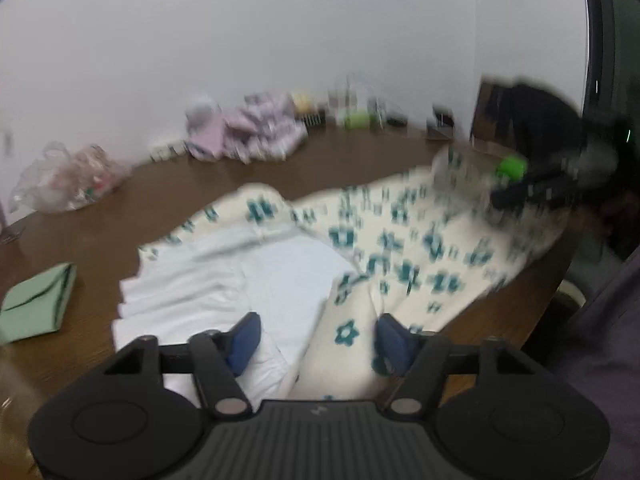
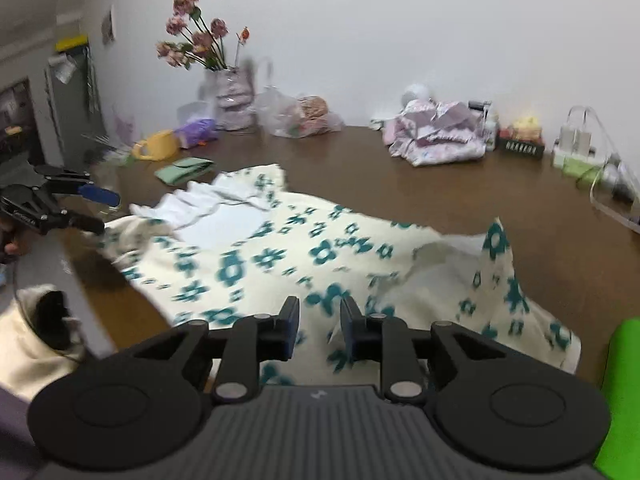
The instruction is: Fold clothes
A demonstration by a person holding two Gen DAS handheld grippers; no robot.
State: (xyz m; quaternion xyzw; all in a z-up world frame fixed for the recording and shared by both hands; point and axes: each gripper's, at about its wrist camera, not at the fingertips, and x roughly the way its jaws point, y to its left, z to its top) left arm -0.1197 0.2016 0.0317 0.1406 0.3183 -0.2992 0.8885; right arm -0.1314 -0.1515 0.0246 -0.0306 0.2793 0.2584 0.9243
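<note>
A cream garment with teal flowers point(image 1: 400, 248) point(image 2: 280, 248) lies spread on the brown table point(image 1: 160, 200) point(image 2: 380, 168), its white inner side point(image 1: 260, 272) point(image 2: 232, 220) turned up at one end. My left gripper point(image 1: 320, 340) is open over the near edge, a cream fold lying loose between its blue pads. It also shows at the left of the right wrist view, my left gripper point(image 2: 104, 212) hovering by the garment's corner. My right gripper point(image 2: 320, 328) stands narrowly open just above the floral cloth; blurred, my right gripper point(image 1: 504, 188) is at the garment's far right.
A folded green cloth point(image 1: 36, 304) point(image 2: 184, 170) lies beside the garment. Along the wall are a pink clothes pile point(image 1: 256, 132) point(image 2: 436, 136), a plastic bag point(image 1: 68, 180) point(image 2: 300, 116), a flower vase point(image 2: 232, 96), a yellow cup point(image 2: 158, 146) and chargers point(image 2: 576, 148).
</note>
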